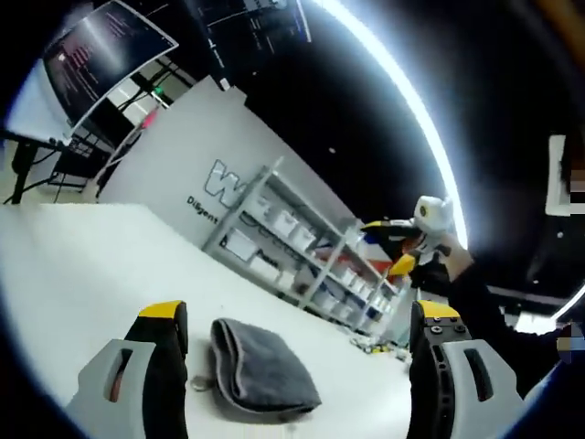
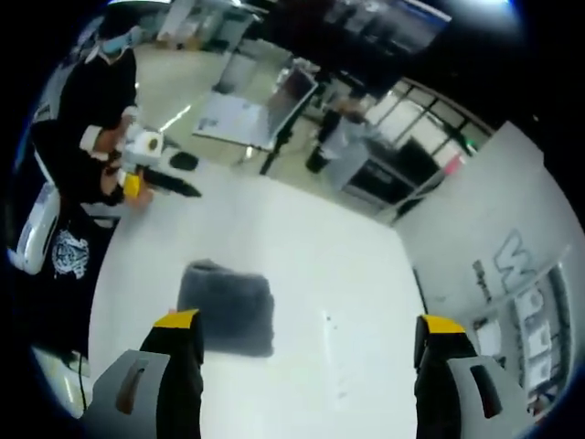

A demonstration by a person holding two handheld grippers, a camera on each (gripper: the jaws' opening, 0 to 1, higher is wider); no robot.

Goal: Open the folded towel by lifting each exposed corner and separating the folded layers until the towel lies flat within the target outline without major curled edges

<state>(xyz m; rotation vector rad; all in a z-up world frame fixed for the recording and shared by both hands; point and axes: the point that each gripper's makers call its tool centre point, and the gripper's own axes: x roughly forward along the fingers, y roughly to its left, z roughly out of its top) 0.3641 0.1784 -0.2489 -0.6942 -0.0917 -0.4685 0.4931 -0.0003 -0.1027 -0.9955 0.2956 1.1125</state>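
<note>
Folded towel (image 2: pixel 226 309) on table (image 2: pixel 347 274), btwn the two grippers; shelving (image 1: pixel 302 247) behind table, by wall.

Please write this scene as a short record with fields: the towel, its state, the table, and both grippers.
towel: dark grey towel, lying on the white table
towel state: folded, compact; not yet opened
target outline: cannot tell on the table
left gripper: jaws wide apart, above the table, towel between them in the left gripper view, holding nothing
right gripper: jaws wide apart, towel near its left jaw, holding nothing
contact: neither gripper touches the towel
background: shelves beyond the table
</note>
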